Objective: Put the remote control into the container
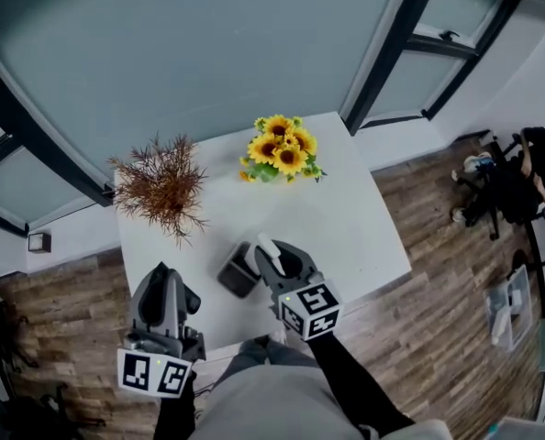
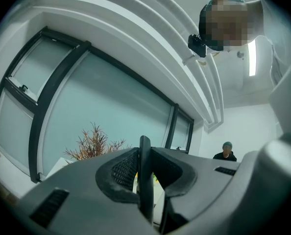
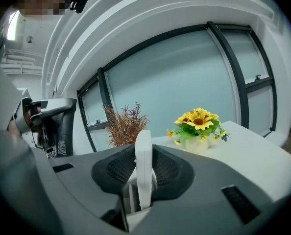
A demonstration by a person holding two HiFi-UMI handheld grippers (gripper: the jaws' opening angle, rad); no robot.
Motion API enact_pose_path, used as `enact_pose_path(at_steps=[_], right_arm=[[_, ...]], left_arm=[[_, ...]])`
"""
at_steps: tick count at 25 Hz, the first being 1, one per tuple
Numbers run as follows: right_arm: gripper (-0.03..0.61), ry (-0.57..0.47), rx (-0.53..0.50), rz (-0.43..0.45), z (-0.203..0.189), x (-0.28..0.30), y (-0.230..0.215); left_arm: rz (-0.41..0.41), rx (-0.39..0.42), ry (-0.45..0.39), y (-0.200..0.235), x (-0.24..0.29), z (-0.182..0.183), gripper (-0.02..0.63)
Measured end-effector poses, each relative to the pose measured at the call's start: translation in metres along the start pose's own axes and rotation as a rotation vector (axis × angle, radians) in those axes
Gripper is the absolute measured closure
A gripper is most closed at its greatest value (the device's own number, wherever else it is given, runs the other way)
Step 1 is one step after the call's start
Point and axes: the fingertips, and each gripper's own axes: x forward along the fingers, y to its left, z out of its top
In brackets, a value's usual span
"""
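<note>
A white remote control stands up between the jaws of my right gripper, which is shut on it. In the right gripper view the remote rises upright between the black pads. The dark container sits on the white table just left of and below that gripper. My left gripper hovers at the table's near left corner. In its own view a thin dark flat slab, perhaps another remote, is clamped edge-on between its pads.
A dried brown plant stands at the table's far left and a pot of sunflowers at the far middle. Glass walls rise behind the table. A person sits on a chair at the right, on the wooden floor.
</note>
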Motion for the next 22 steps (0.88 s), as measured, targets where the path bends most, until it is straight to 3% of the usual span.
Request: enact_pose_path(at_steps=[22], right_arm=[[0.485,0.062,0.032,-0.009,-0.029,0.013,-0.006]], left_arm=[[0.001,0.013,0.025,-0.001,0.011,-0.005,0.531]])
